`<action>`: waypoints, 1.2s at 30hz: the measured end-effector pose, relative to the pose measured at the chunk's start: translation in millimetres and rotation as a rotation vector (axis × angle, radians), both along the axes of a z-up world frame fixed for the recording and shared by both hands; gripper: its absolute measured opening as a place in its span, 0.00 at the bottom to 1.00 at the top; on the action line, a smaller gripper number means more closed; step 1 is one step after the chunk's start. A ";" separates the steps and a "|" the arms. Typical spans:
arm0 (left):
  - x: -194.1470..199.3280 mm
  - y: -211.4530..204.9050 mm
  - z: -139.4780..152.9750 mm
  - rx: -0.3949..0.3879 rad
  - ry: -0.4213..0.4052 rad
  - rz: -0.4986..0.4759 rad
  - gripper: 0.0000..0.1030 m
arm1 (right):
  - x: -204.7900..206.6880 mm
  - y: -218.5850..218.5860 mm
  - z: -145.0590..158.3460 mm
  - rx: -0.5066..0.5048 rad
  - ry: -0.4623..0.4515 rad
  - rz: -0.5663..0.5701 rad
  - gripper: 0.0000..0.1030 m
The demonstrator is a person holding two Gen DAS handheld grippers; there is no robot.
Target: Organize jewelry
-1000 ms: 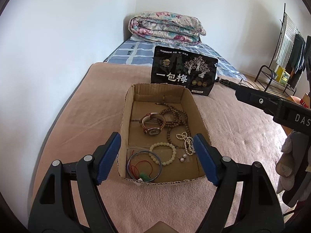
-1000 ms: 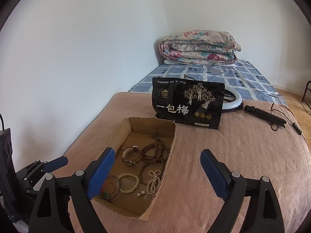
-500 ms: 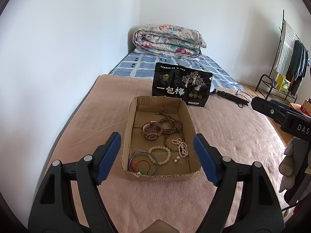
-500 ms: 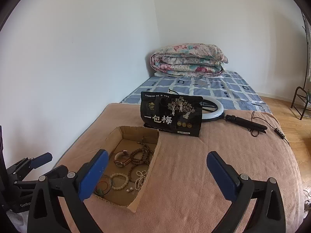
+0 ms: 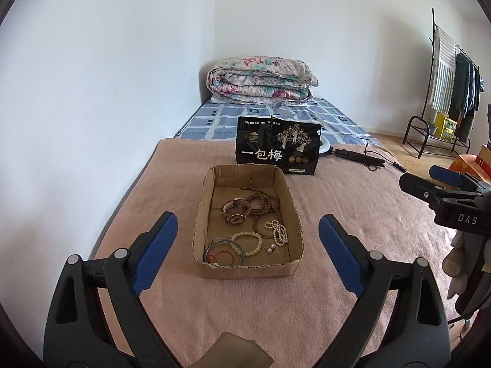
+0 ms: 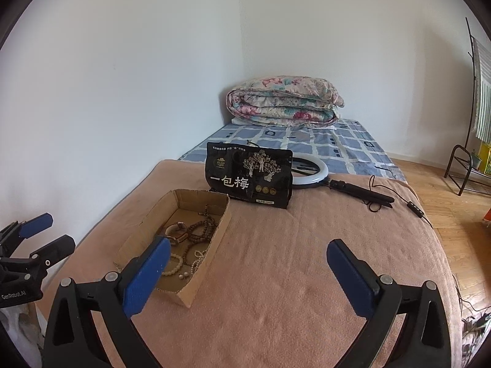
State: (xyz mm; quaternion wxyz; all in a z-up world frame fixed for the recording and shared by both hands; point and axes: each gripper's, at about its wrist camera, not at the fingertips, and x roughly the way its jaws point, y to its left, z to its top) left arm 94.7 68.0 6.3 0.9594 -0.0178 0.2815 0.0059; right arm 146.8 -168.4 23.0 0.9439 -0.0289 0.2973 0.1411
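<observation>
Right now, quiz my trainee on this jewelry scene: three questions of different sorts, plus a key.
1. True or false: the watch lies inside the cardboard box.
2. What stands just behind the box? A) black printed bag B) folded quilt C) clothes rack
3. Fill in: the left gripper and the right gripper each hold ____.

Key:
1. True; it lies beside the brown bead strand.
2. A, the black printed bag.
3. Nothing; the right gripper's jaws stand wide, the left's are opening, empty.
</observation>
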 end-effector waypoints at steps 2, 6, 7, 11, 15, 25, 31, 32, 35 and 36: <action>-3.6 -2.2 1.4 0.001 -0.010 -0.003 0.99 | -4.8 -3.4 -0.7 -0.005 -0.007 -0.005 1.00; -6.7 -7.2 2.6 0.019 -0.018 -0.002 0.99 | -11.6 -8.2 -2.3 -0.013 -0.015 -0.010 1.00; -6.9 -8.5 2.2 0.020 -0.016 -0.002 0.99 | -13.4 -9.5 -3.1 -0.018 -0.020 -0.014 1.00; -7.8 -10.6 1.5 0.014 -0.007 0.003 0.99 | -16.3 -14.2 -5.5 -0.029 -0.022 -0.023 1.00; -8.1 -11.4 2.3 0.013 -0.010 0.006 0.99 | -18.3 -18.2 -5.6 -0.034 -0.028 -0.033 1.00; -8.1 -10.8 2.7 0.015 -0.009 0.004 1.00 | -19.6 -21.5 -5.2 -0.038 -0.033 -0.045 1.00; -8.2 -10.9 3.7 0.016 -0.012 0.001 1.00 | -20.3 -20.9 -5.3 -0.044 -0.038 -0.045 1.00; -8.1 -10.8 3.8 0.017 -0.012 0.001 1.00 | -20.1 -21.0 -5.6 -0.045 -0.038 -0.046 1.00; -8.4 -11.2 3.8 0.017 -0.011 0.001 1.00 | -20.2 -21.5 -6.2 -0.044 -0.035 -0.045 1.00; -8.7 -11.6 3.7 0.017 -0.011 0.002 1.00 | -20.2 -21.5 -6.3 -0.044 -0.034 -0.044 1.00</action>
